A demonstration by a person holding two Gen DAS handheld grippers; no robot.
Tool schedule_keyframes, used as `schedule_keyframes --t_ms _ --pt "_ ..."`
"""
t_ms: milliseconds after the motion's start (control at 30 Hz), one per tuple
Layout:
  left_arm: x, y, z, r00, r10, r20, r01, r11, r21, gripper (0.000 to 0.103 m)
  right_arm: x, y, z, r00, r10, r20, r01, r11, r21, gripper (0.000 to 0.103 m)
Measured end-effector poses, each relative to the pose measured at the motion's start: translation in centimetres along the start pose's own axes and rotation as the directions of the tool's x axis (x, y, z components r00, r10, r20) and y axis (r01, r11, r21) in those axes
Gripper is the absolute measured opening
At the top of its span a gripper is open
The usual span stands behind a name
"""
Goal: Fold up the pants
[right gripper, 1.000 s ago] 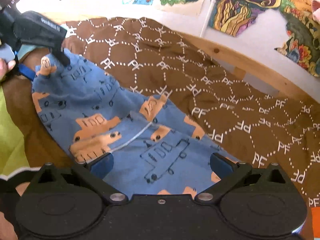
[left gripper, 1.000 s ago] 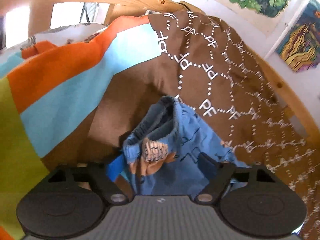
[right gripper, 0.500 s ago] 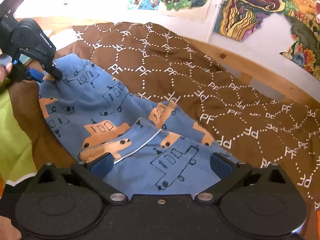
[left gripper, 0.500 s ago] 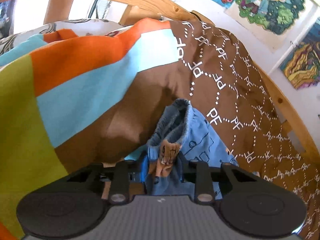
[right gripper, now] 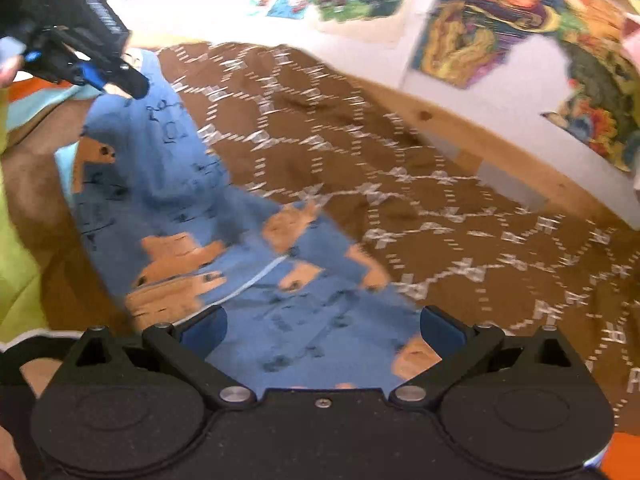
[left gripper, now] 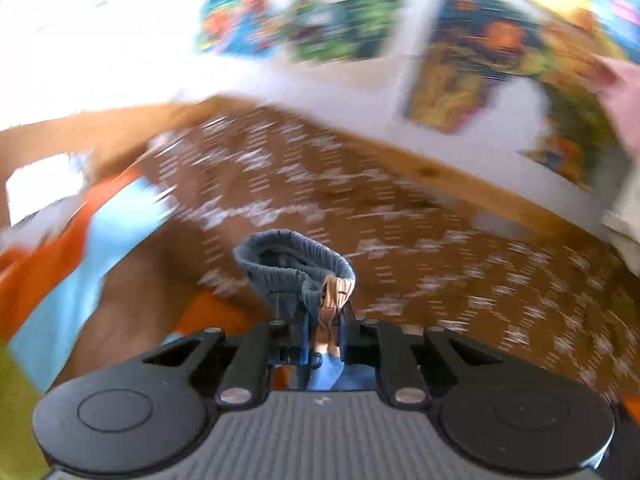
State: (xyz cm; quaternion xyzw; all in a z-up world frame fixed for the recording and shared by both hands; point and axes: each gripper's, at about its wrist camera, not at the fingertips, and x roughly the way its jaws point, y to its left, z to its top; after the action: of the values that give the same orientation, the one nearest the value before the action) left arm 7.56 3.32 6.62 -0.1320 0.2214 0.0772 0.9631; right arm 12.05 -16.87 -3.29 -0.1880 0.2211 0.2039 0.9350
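pants (left gripper: 298, 264) waistband ribbed, gathered, bunched.

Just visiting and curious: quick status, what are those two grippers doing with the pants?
Left gripper just closed on the pants' waistband, lifting it. Right gripper open, low over the blue truck-print pants, no grip. Brown bedspread beneath; nothing blocking.

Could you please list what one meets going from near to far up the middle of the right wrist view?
Right claw → blue pants → brown patterned bedspread → wooden bed rail → posters on the wall.
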Motion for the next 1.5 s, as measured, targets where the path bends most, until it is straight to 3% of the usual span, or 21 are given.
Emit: schedule_keyframes --t_ms 100,233,400,533,633,700,733,800,867,1033,1167,1333,1400,1500 --pt "-0.6 -3.3 0.1 0.995 -0.095 0.006 0.093 0.988 0.119 0.015 -0.6 -3.6 0.5 0.999 -0.039 0.004 0.039 0.996 0.085 0.102" --pt "-0.4 -7.5 -0.8 0.978 -0.206 -0.042 0.21 0.951 0.227 0.015 -1.5 -8.4 0.7 0.993 -0.115 -0.005 0.114 0.978 0.173 0.102" --pt "0.9 -13.2 -3.0 0.932 -0.323 -0.164 0.361 0.869 0.339 0.015 -2.9 -14.2 -0.4 0.985 -0.167 -0.039 0.17 0.937 0.306 0.102" --pt "2.6 -17.1 -6.2 0.904 -0.331 -0.27 0.42 0.804 0.421 0.016 -3.4 -17.1 -1.6 0.99 -0.129 -0.052 0.139 0.901 0.41 0.102" --pt "3.9 -18.9 -9.1 0.891 -0.29 -0.35 0.44 0.739 0.51 0.02 -3.1 -17.9 -2.3 0.995 -0.082 -0.054 0.098 0.877 0.47 0.102" --pt "3.9 -18.8 -10.4 0.886 -0.279 -0.37 0.45 0.708 0.545 0.04 -2.6 -17.9 -2.7 0.999 -0.022 -0.046 0.042 0.862 0.505 0.102" --pt "3.8 -18.6 -10.9 0.881 -0.288 -0.375 0.462 0.697 0.549 0.045 -2.3 -17.7 -2.9 0.999 0.012 -0.044 0.013 0.856 0.517 0.102" --pt "3.5 -18.2 -11.3 0.879 -0.295 -0.375 0.467 0.691 0.551 0.056 -1.9 -17.1 -3.1 0.996 0.076 -0.037 -0.045 0.843 0.536 0.102" --pt "3.2 -17.7 -11.7 0.885 -0.287 -0.367 0.457 0.688 0.563 0.061 -1.3 -16.5 -3.1 0.99 0.136 -0.026 -0.099 0.825 0.556 0.102" --pt "3.1 -17.0 -12.4 0.896 -0.241 -0.372 0.433 0.661 0.613 0.061 -0.3 -14.9 -2.9 0.966 0.258 0.021 -0.219 0.771 0.598 0.099" --pt "3.8 -16.7 -12.5 0.891 -0.226 -0.395 0.437 0.667 0.604 0.06 0.3 -13.6 -2.9 0.957 0.289 0.019 -0.244 0.77 0.59 0.084" --pt "4.1 -16.4 -12.5 0.892 -0.224 -0.393 0.432 0.678 0.594 0.045 1.9 -13.2 -3.6 0.953 0.302 -0.011 -0.23 0.747 0.624 0.063" --pt "4.1 -16.2 -12.4 0.89 -0.23 -0.394 0.436 0.681 0.588 0.03 2.4 -13.2 -4.0 0.949 0.314 -0.018 -0.228 0.727 0.648 0.048" --pt "4.0 -16.0 -12.1 0.885 -0.246 -0.395 0.447 0.683 0.578 0.017 2.7 -13.2 -4.3 0.95 0.311 -0.028 -0.211 0.705 0.677 0.032"
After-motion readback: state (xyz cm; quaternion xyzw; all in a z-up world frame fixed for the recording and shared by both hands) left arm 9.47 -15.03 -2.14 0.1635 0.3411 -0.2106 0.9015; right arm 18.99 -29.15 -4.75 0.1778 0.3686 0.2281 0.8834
